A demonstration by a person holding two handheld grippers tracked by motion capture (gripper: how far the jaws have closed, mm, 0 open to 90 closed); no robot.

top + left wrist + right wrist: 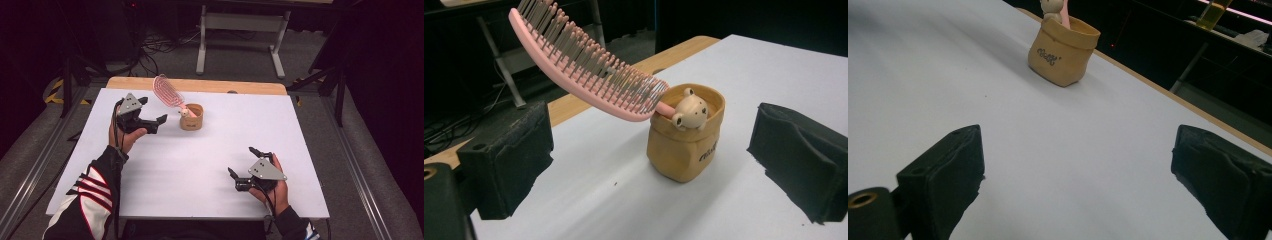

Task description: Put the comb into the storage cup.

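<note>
Nearest, right hand-held gripper idle over the worktop, jaws spread, grasping nothing. Farther, left hand-held gripper released, facing the tan holder. Pink hairbrush handle-down inside, leaning out, easy to reach.

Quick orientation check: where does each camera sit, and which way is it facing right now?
High view: above the person's side, looking forward and down on the white table; both forearms, left gripper, right gripper.
Left gripper view: on the left gripper, facing the tan cup and pink brush; open jaws.
Right gripper view: low, facing the cup from farther off; open jaws.
All share the cup.
</note>
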